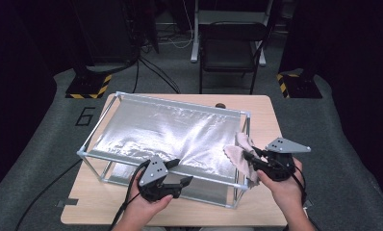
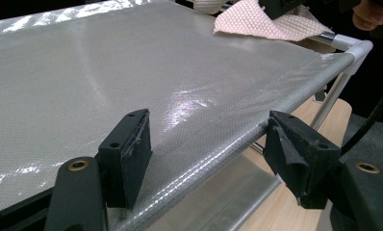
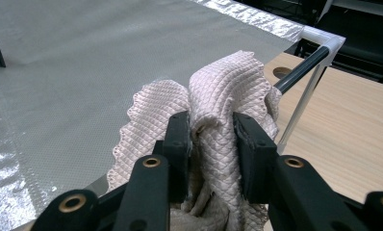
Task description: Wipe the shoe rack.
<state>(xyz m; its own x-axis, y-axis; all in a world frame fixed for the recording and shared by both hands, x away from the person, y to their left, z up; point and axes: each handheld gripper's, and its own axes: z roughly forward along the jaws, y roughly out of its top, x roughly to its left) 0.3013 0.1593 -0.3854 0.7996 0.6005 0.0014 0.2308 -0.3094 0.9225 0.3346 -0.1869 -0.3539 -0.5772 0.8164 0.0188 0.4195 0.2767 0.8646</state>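
A metal-framed rack with a silvery fabric shelf stands on the wooden table. A pink quilted cloth is draped over the shelf's right end rail. My right gripper reaches it from the right. In the right gripper view a raised fold of the cloth stands loosely between the parted jaws of my right gripper, with a small gap at the left pad. My left gripper is open at the shelf's front edge. In the left gripper view its jaws straddle that edge without touching it.
A lower silvery shelf lies under the top one. A black chair stands beyond the table's far edge, and dark stands with yellow-black bases flank it. Bare wood lies right of the rack.
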